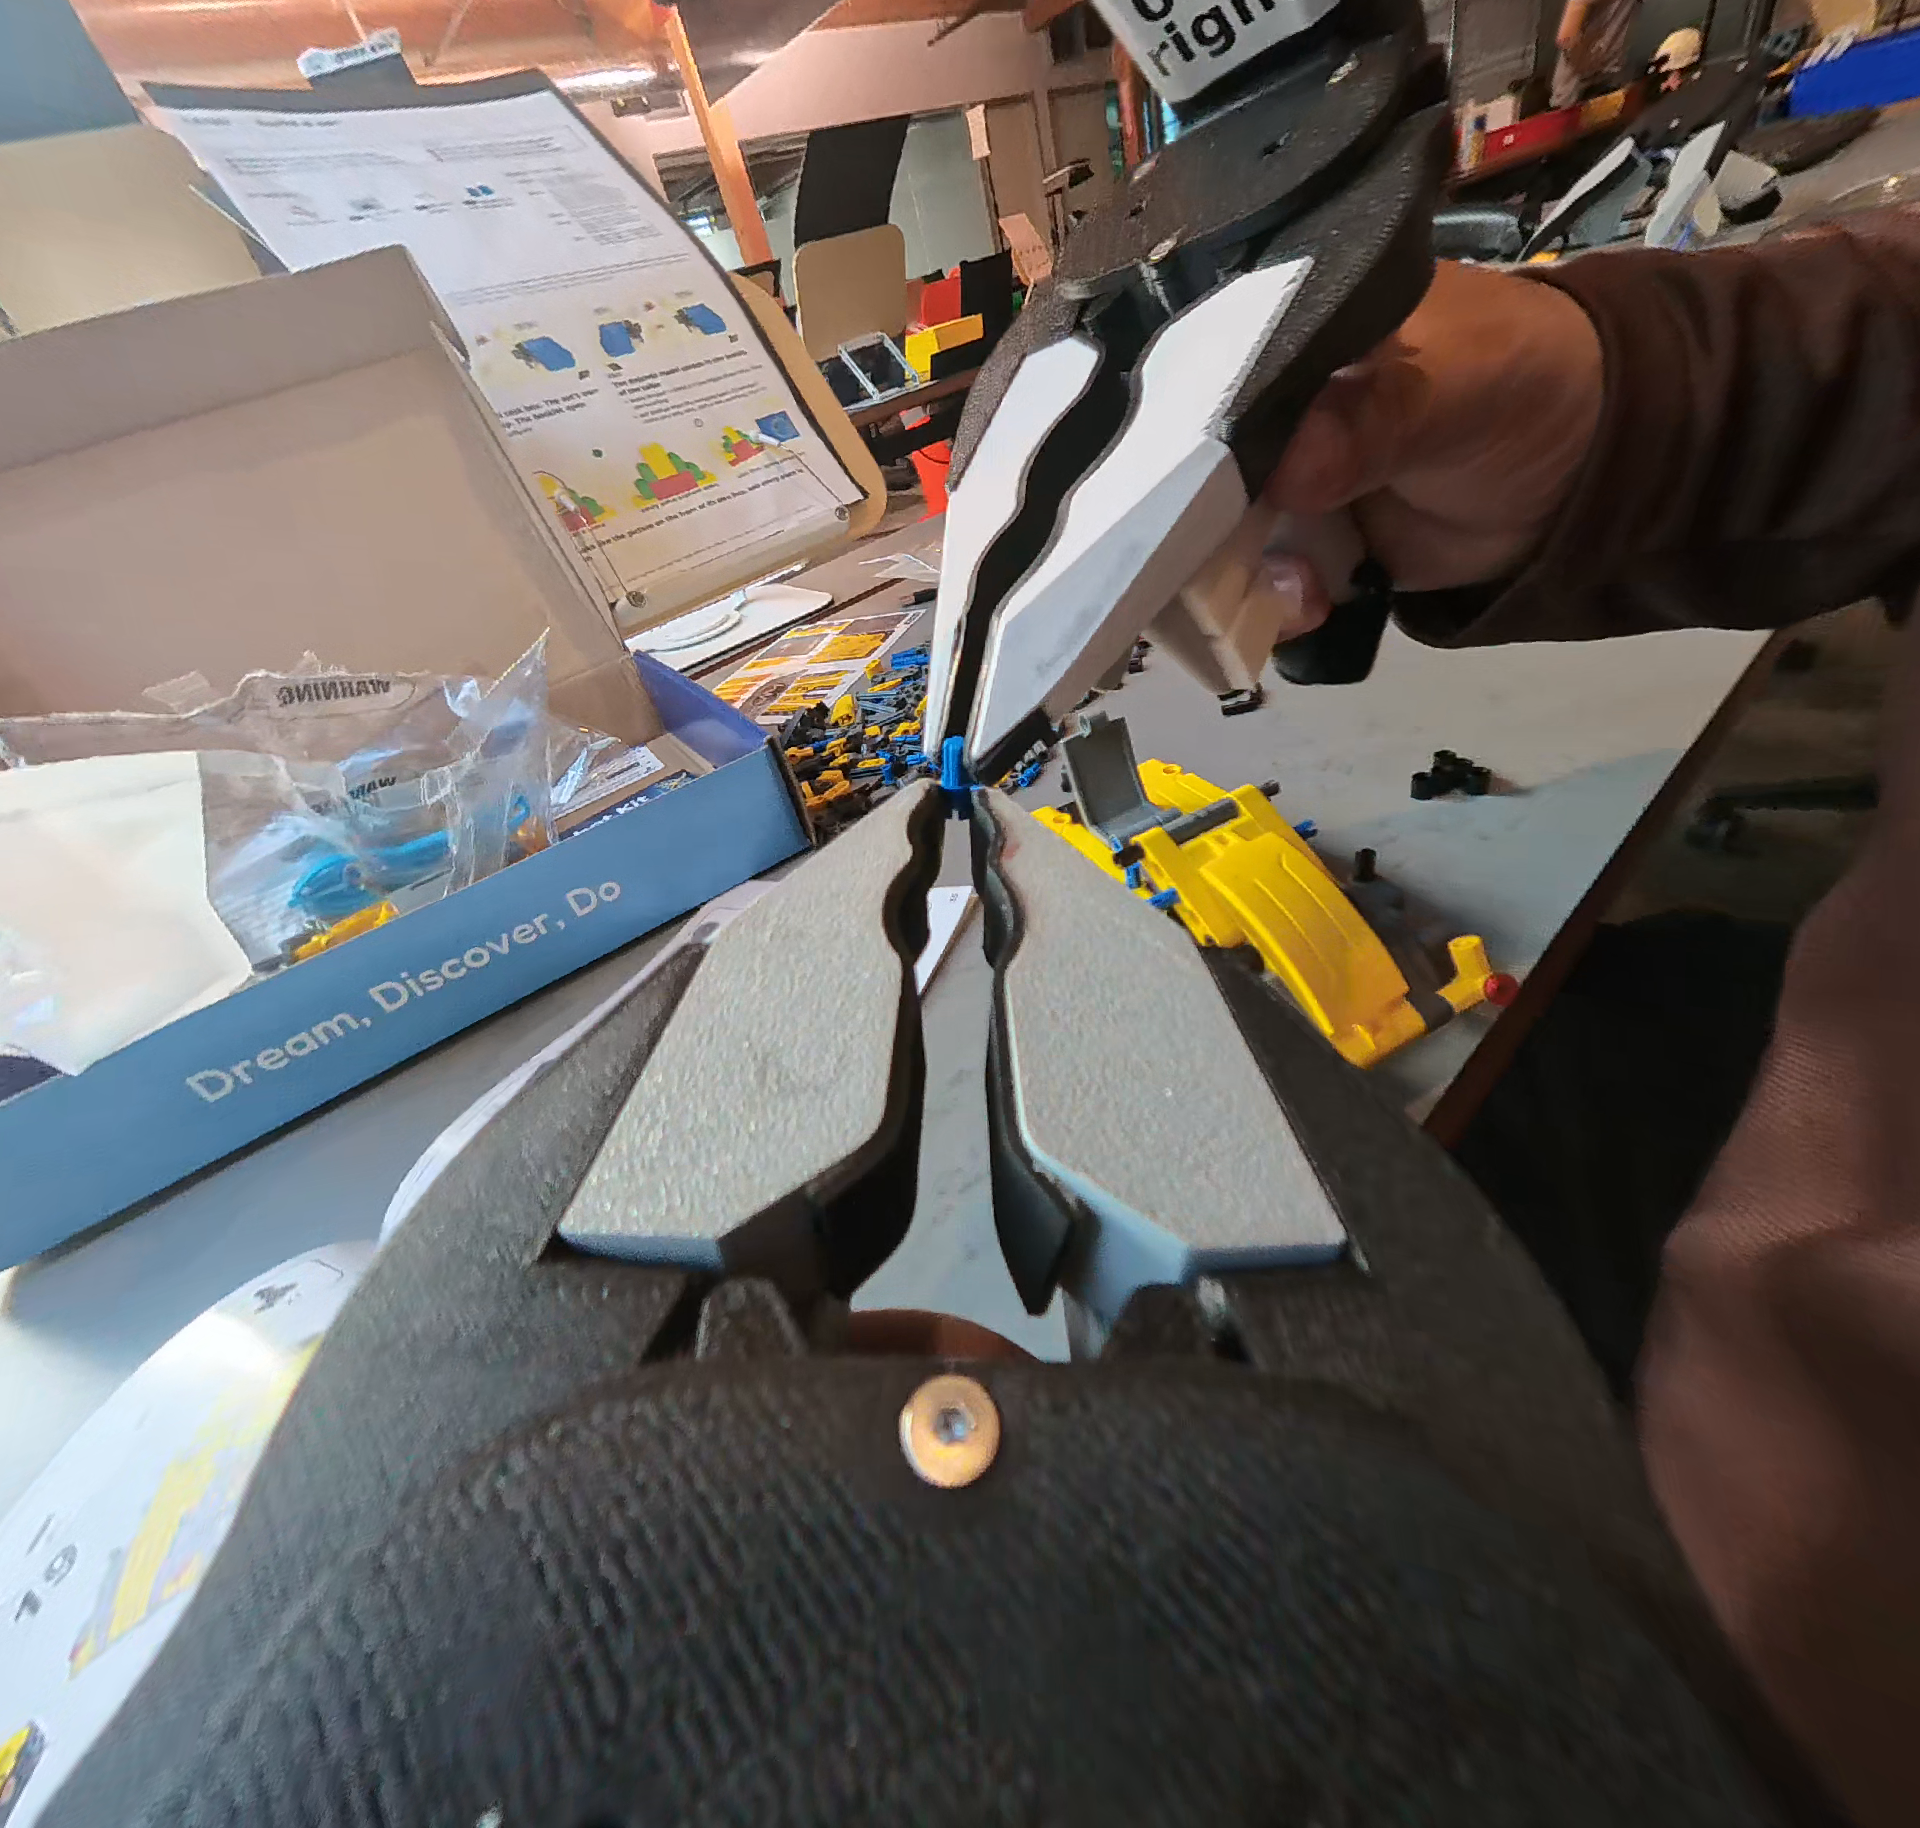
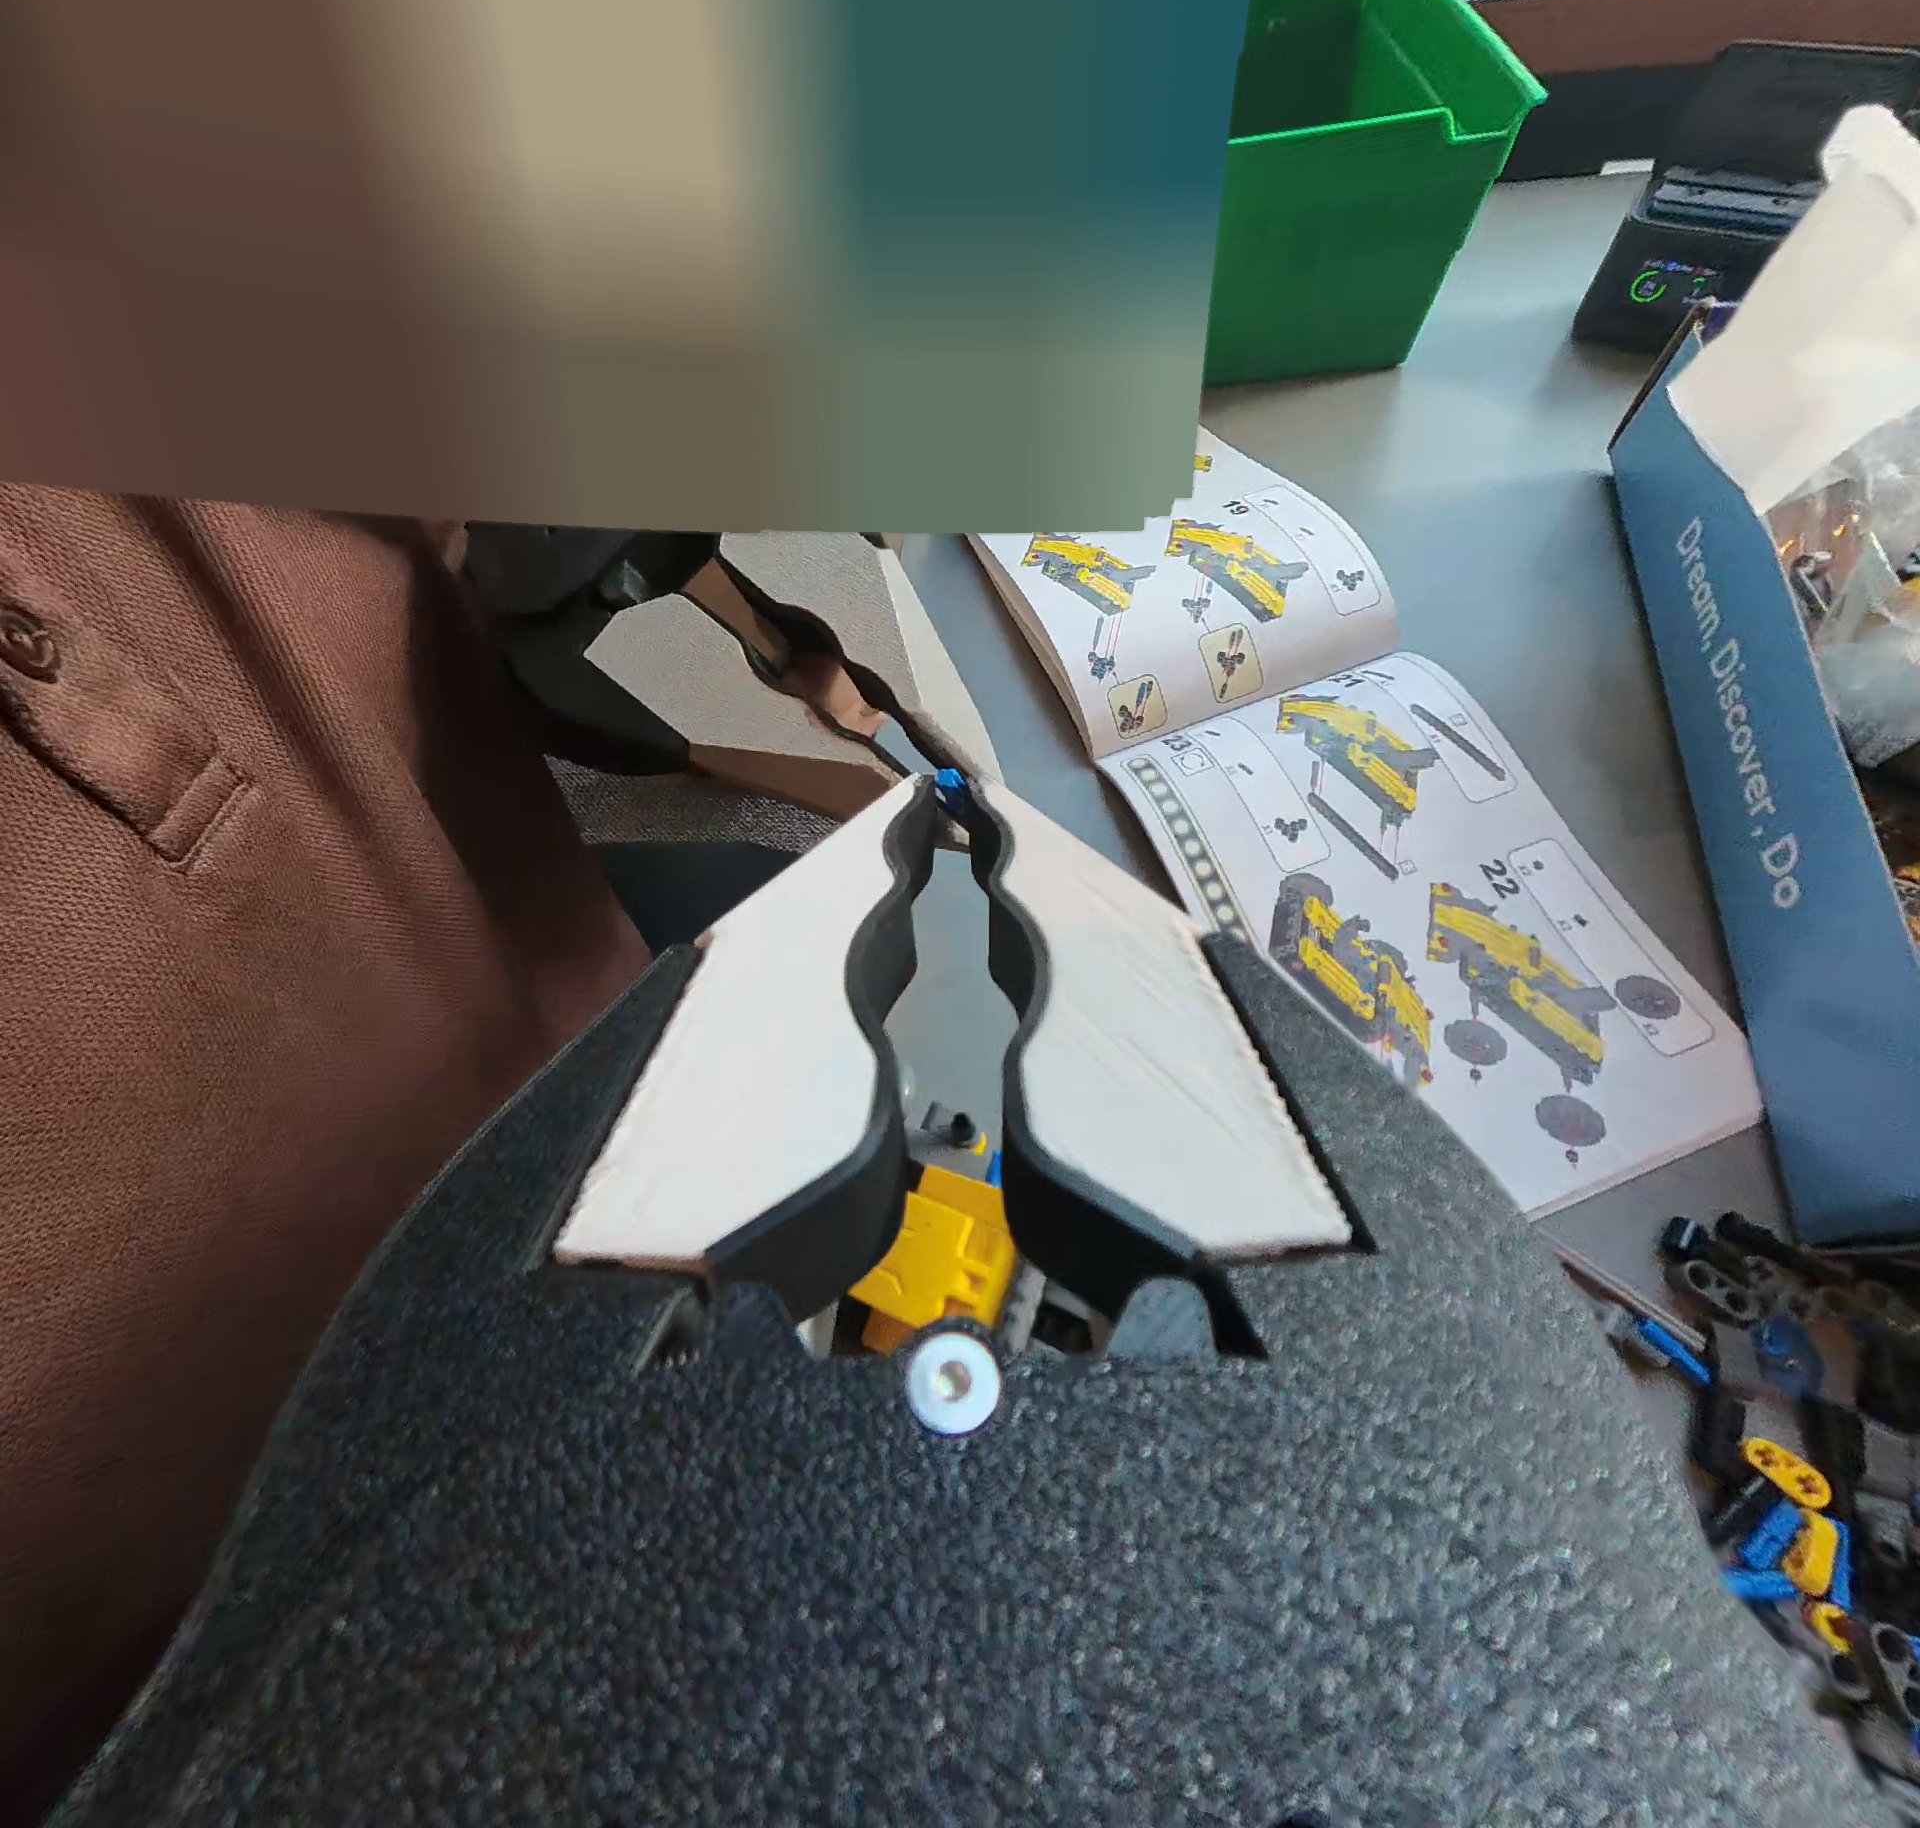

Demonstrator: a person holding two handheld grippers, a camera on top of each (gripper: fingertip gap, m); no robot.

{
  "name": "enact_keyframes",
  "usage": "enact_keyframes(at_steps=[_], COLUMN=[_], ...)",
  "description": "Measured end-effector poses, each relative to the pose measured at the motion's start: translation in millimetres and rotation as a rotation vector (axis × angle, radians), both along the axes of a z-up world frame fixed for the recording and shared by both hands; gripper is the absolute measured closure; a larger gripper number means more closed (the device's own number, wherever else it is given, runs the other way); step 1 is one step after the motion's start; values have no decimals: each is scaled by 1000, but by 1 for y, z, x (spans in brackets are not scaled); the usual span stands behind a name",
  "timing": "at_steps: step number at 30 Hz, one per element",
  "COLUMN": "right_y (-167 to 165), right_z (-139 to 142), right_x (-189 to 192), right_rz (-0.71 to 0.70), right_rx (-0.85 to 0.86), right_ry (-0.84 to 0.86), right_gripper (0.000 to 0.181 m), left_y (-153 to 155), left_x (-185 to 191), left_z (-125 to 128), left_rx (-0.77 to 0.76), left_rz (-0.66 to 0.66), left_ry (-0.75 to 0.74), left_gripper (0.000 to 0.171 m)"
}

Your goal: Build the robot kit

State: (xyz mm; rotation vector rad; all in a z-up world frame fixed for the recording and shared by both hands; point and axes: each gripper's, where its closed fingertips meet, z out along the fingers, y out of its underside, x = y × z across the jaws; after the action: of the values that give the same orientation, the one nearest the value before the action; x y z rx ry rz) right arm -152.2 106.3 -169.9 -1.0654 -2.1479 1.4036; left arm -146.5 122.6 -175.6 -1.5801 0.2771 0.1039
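In the left wrist view, the left hand-held gripper (image 1: 954,810) is nearly closed, its tips pinched on a small blue pin (image 1: 952,779) held in the air above the tabletop (image 1: 1455,739). The right hand-held gripper (image 1: 961,739) comes down from above, worked by a hand (image 1: 1455,459), and its narrowed tips clamp the same pin from the other end, so the pin seems braced between the two, probably so neither lets it twist. Below sit a yellow model (image 1: 1278,895), loose parts (image 1: 862,729) and an open blue box (image 1: 416,989) with plastic bags (image 1: 395,781). In the right wrist view, the right hand-held gripper (image 2: 951,791) shows the same tight pinch on the pin (image 2: 952,789), with the left hand-held gripper's fingers (image 2: 727,677) meeting it tip to tip. An open booklet (image 2: 1351,843) lies flat beside the box (image 2: 1745,791), pages up, likely for reference; a green bin (image 2: 1361,168) stands farther back.
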Motion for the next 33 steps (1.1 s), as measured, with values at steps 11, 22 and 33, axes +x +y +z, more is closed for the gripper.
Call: enact_keyframes(at_steps=[11, 22, 33], right_y=[1, 5, 7], right_z=[-7, -13, -20], right_x=[-5, 5, 12], right_rz=[12, 1, -21], right_rx=[33, 22, 0], right_ry=[-3, -16, -36], right_gripper=[177, 176, 180], left_y=[1, 3, 4], left_x=[-5, 5, 10], left_z=[-7, -13, -18], left_rx=[-22, -39, -62], left_rz=[-8, -23, -40], left_ry=[-61, -39, -23], left_gripper=[169, 169, 169])
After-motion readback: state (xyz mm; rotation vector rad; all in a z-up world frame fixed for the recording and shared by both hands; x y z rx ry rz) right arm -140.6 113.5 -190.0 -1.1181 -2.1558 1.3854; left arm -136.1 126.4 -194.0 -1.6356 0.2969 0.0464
